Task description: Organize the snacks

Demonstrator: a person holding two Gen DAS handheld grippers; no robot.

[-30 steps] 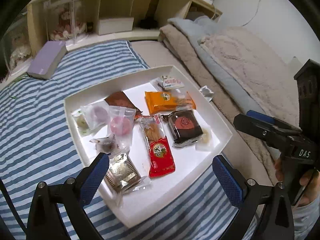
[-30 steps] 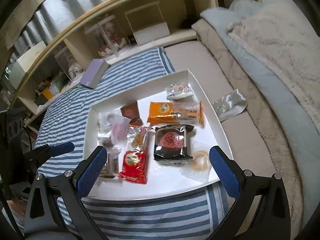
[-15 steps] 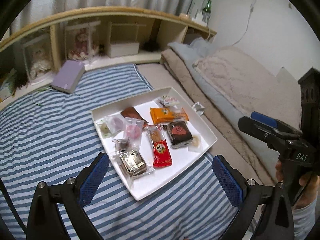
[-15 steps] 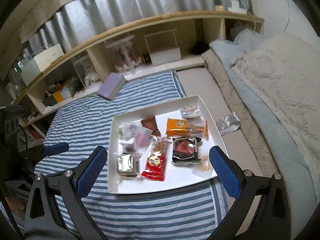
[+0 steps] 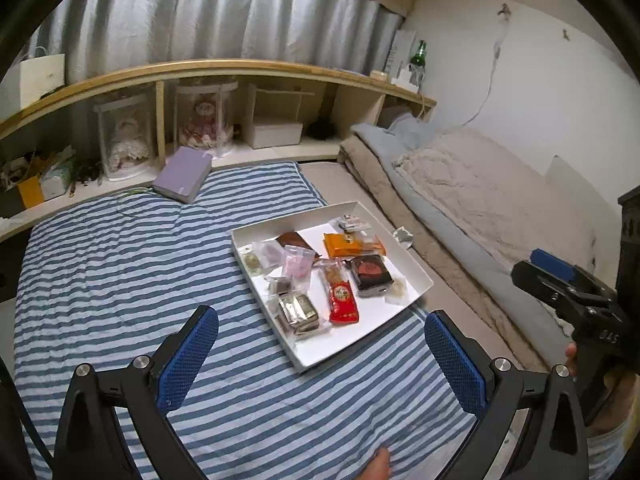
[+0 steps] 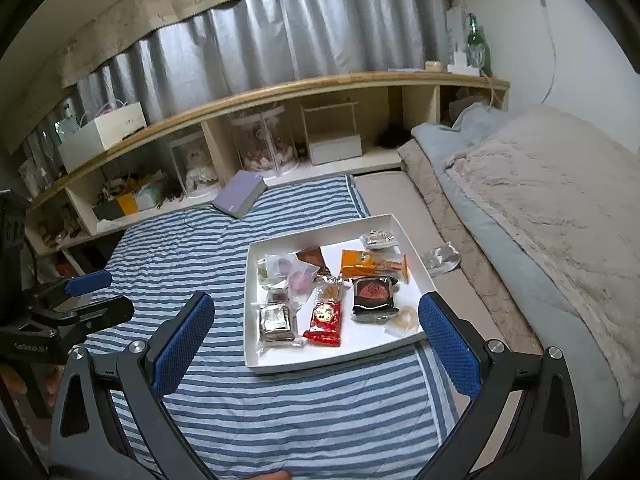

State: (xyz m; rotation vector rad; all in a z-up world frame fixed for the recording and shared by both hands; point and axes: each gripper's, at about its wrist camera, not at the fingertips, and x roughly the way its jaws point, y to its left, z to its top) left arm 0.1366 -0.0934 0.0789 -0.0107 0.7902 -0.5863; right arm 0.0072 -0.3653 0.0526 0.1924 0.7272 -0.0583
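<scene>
Both grippers held high over the bed, nothing in either. Left gripper [image 5: 320, 354] fingers spread wide apart, empty, above the striped blanket [image 5: 120, 264]; right gripper [image 6: 316, 338] also spread wide and empty, its right blue pad [image 6: 448, 346] overlapping the tray's near right corner in view, not touching

White tray [image 6: 320, 362] sits on the striped blanket at its right edge, next to the beige mattress strip [image 6: 400, 196]. Snacks all inside the tray, loose, some overlapping:
- orange packet [image 6: 372, 265] far right part, lying flat
- small white packet [image 6: 378, 239] at the far right corner, just behind the orange one
- brown packet [image 6: 312, 257] far middle
- dark packet with red round label [image 6: 374, 293] right middle, just in front of the orange one
- red packet [image 6: 326, 320] centre near side, clear top end pointing away
- silver foil packet [image 6: 276, 319] near left corner
- pink round sweet in clear wrap [image 6: 300, 280] left middle, other clear-wrapped sweets around it, contents too small to tell
- pale round biscuit in clear wrap [image 6: 404, 318] near right corner, beside the dark packet

Crumpled silver wrapper [image 6: 440, 257] lies outside the tray on the mattress strip, just beside its right wall. Purple book [image 6: 240, 194] at the far end of the blanket, well apart from the tray. Fluffy beige blanket [image 6: 540, 208] over a blue one along the right. In the left wrist view the right gripper shows at the right edge with a hand [image 5: 600, 392] on its handle
</scene>
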